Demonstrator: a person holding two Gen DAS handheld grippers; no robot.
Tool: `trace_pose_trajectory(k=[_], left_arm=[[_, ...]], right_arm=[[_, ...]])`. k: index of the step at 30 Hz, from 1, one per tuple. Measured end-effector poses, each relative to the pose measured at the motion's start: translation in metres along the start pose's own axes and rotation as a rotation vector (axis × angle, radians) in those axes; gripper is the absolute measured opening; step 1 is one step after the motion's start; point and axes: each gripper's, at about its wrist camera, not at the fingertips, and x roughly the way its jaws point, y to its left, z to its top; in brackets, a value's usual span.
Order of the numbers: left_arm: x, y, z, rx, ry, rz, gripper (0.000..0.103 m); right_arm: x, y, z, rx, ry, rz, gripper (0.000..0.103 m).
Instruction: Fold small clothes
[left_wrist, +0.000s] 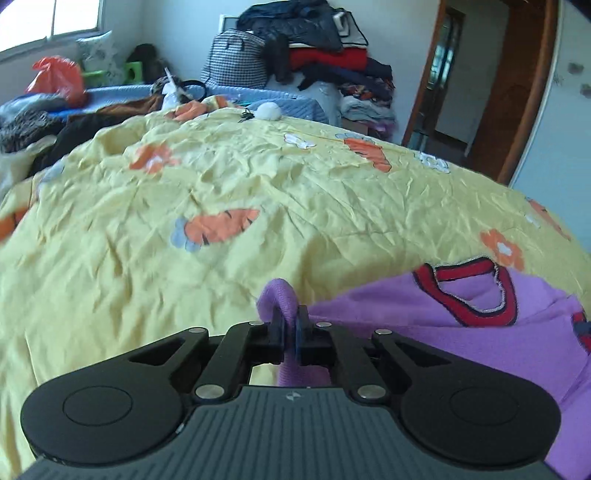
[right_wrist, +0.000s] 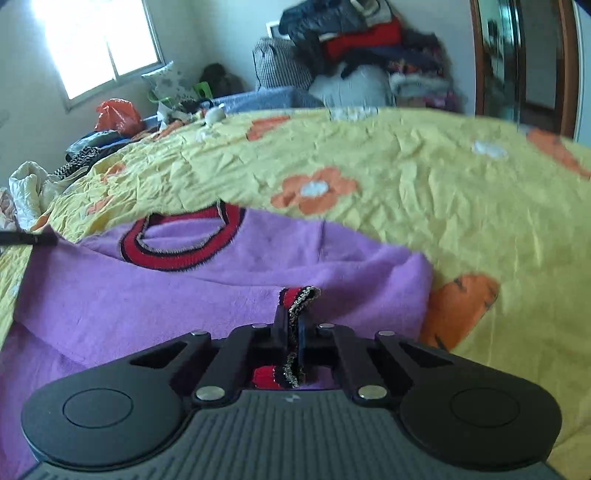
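Note:
A small purple sweater (left_wrist: 461, 339) with a red and dark striped collar (left_wrist: 476, 291) lies on a yellow flowered bedsheet (left_wrist: 221, 192). My left gripper (left_wrist: 291, 325) is shut on a bunched purple edge of the sweater at its left side. In the right wrist view the sweater (right_wrist: 184, 288) spreads to the left, collar (right_wrist: 177, 254) facing up. My right gripper (right_wrist: 291, 328) is shut on a red and dark striped cuff (right_wrist: 299, 295) of the sweater. The tip of the left gripper (right_wrist: 29, 239) shows at the far left edge.
The bed's far side holds loose clothes (left_wrist: 55, 125), an orange bag (left_wrist: 59, 77) and a white ball (left_wrist: 269, 110). A tall heap of clothes and a checked bag (left_wrist: 236, 59) stands at the back. A wooden door frame (left_wrist: 517, 92) is at the right.

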Motion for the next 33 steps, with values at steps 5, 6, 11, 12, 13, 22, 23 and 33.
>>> trace_pose_trajectory(k=[5,6,11,12,13,22,23,33], left_arm=[[0.023,0.022,-0.012,-0.026,0.089,0.098,0.030],[0.012,0.029,-0.014,-0.061,0.069,0.136,0.030],[-0.051,0.033,-0.027,-0.156,-0.060,0.160,0.025],[-0.057,0.026,-0.031,-0.164,-0.072,0.077,0.028],[-0.057,0.015,-0.034,-0.144,-0.068,0.024,0.035],[-0.017,-0.032,-0.081,0.091,0.002,0.117,0.066],[-0.020,-0.021,-0.082,0.053,0.020,0.146,0.077],[-0.126,0.044,-0.169,-0.277,0.097,-0.209,0.074]], right_arm=[[0.023,0.002,0.000,-0.026,0.069,-0.030,0.008],[0.019,0.003,0.001,-0.017,0.081,-0.033,0.017],[-0.017,0.008,0.000,-0.069,0.000,-0.106,0.053],[-0.021,0.006,0.000,-0.052,-0.017,-0.082,0.053],[-0.023,0.006,0.000,-0.033,-0.029,-0.059,0.053],[0.018,0.048,-0.023,-0.268,0.027,-0.062,0.054],[0.013,0.040,-0.025,-0.251,0.020,-0.059,0.054],[-0.123,-0.012,-0.091,0.001,-0.026,-0.036,0.072]])
